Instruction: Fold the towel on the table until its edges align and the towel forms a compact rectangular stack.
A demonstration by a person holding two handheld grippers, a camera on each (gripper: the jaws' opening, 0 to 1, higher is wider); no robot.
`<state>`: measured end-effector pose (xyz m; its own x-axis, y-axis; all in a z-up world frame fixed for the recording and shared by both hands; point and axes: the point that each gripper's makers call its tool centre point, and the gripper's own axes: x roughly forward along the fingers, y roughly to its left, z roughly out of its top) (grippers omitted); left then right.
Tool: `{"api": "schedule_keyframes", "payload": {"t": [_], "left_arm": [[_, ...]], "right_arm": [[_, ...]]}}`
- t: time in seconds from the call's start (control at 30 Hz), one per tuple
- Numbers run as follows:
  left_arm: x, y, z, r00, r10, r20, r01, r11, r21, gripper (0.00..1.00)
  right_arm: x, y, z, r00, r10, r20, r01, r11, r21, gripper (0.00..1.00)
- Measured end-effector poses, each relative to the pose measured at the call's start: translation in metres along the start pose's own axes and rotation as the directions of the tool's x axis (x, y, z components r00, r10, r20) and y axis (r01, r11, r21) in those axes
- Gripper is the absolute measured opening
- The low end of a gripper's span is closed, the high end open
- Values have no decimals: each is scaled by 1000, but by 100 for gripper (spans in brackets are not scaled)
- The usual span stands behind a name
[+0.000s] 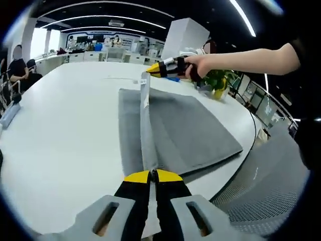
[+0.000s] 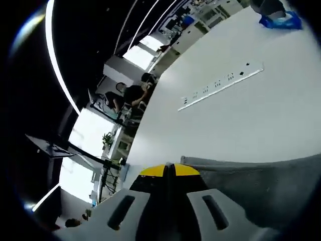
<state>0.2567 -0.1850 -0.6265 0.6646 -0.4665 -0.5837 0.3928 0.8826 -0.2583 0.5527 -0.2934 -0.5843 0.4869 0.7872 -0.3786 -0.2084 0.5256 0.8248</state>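
Gripping the near edge of the grey towel, the left claw sits at the bottom centre of the left gripper view, jaws shut on the cloth; a raised strip of towel runs up the frame to the right claw at upper centre, held by a person's hand and pinching the far end; the rest lies flat on the white counter; in the right gripper view that claw is closed on towel at lower right.
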Motion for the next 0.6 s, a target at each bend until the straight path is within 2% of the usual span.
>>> {"api": "schedule_keyframes", "payload": {"t": [0.13, 0.23, 0.3, 0.37, 0.47, 0.53, 0.6], "left_arm": [[3, 3, -5, 1000, 16, -17, -15, 999, 36, 4], [1, 7, -6, 999, 35, -36, -32, 997, 65, 5], [-3, 11, -2, 999, 52, -16, -51, 996, 68, 8], [-8, 14, 4, 998, 59, 11, -60, 997, 50, 12], [-15, 16, 16, 997, 65, 41, -66, 997, 37, 12], [-16, 15, 22, 997, 58, 51, -59, 998, 33, 12], [-16, 6, 34, 997, 37, 64, -42, 997, 68, 12]], "right_arm": [[9, 1, -10, 998, 57, 9, -57, 996, 67, 2], [12, -2, -18, 999, 51, -11, -51, 999, 19, 3], [11, 4, -24, 996, 84, -35, -83, 996, 26, 1], [9, 3, -23, 996, 89, -33, -87, 996, 35, 2], [1, 2, -19, 995, 93, -29, -93, 995, 22, 0], [-7, -2, -15, 996, 86, -22, -86, 996, 14, 0], [-18, -9, -11, 998, 68, -14, -68, 998, 0, 0]]}}
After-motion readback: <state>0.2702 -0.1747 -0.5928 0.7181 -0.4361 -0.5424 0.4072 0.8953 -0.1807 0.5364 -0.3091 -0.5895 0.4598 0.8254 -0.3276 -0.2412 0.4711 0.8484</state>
